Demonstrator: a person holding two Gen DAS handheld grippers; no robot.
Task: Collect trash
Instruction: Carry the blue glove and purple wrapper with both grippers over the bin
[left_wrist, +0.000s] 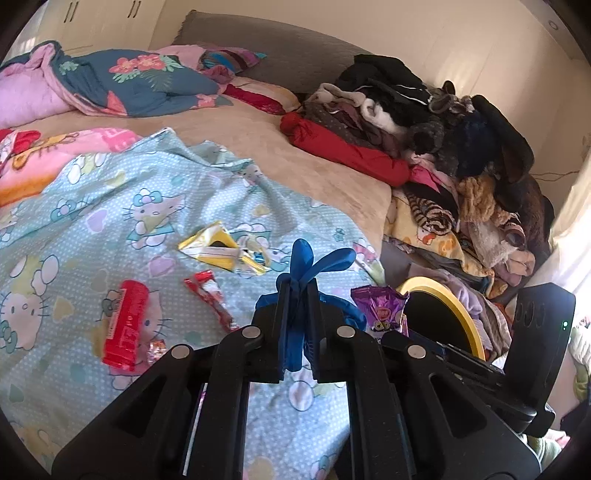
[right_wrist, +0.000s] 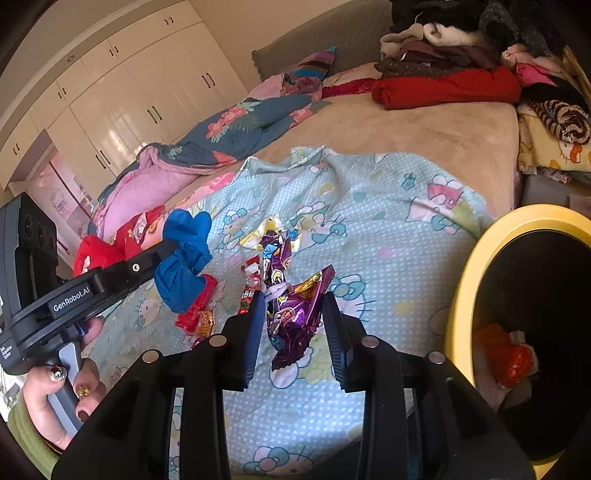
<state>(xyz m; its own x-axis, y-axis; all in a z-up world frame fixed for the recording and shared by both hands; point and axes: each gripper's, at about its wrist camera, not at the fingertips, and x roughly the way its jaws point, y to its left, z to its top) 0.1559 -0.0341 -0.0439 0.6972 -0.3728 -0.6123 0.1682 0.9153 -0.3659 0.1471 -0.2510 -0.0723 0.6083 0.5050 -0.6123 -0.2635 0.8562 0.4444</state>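
My left gripper (left_wrist: 298, 291) is shut on a blue glove (left_wrist: 308, 264), held above the Hello Kitty sheet (left_wrist: 110, 206); the glove also shows in the right wrist view (right_wrist: 184, 258). My right gripper (right_wrist: 295, 306) holds a purple snack wrapper (right_wrist: 291, 310) between its fingers, above the sheet; the wrapper also shows in the left wrist view (left_wrist: 380, 306). A yellow-rimmed bin (right_wrist: 465, 288) stands at the bed's right side with orange trash (right_wrist: 506, 358) inside. On the sheet lie a yellow wrapper (left_wrist: 221, 251), a red-white wrapper (left_wrist: 212, 299) and a red packet (left_wrist: 125, 325).
A pile of clothes (left_wrist: 443, 147) and a red bundle (left_wrist: 343, 147) fill the bed's far right. Floral and pink quilts (left_wrist: 110, 81) lie at the far left. White wardrobes (right_wrist: 129, 99) stand behind the bed.
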